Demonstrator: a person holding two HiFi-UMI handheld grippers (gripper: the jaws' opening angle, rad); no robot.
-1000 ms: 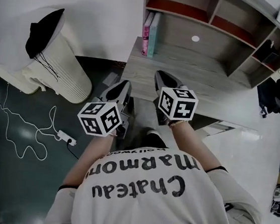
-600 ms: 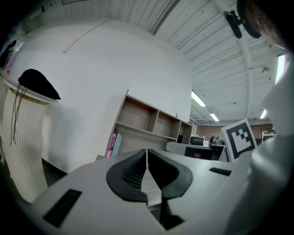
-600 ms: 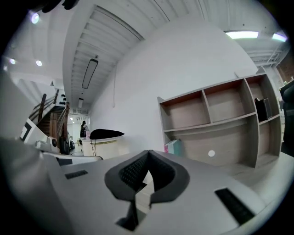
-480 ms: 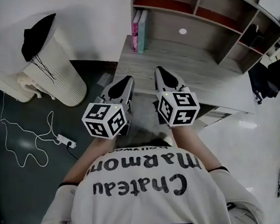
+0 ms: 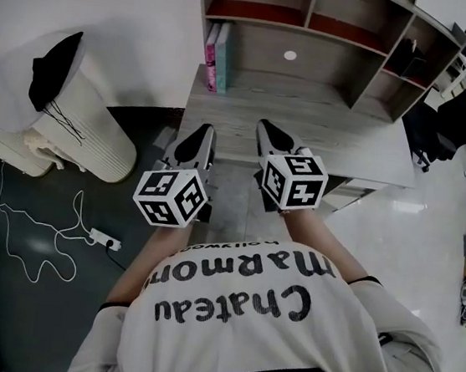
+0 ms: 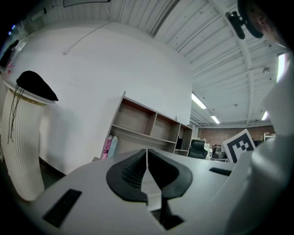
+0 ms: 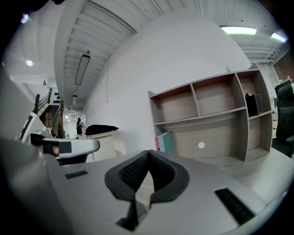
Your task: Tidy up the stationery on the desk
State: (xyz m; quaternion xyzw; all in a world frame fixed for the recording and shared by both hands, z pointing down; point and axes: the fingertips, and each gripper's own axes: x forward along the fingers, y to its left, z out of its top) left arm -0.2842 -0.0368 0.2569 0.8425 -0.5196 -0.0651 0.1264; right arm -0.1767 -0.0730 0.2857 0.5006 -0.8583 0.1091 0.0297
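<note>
Left gripper [image 6: 147,157] and right gripper [image 7: 148,156]: jaws pressed together on both, nothing between them, held side by side over the near edge of the desk [image 5: 339,143]. The only stationery I can make out is two books [image 5: 215,57], one pink and one teal, upright at the desk's far left against the shelf unit [image 5: 308,20]. A small dark item [image 5: 412,66] in a right-hand compartment is too small to identify, and the rest of the top looks bare. Judgement: the tidying is either essentially done or not yet begun; no pick is under way.
</note>
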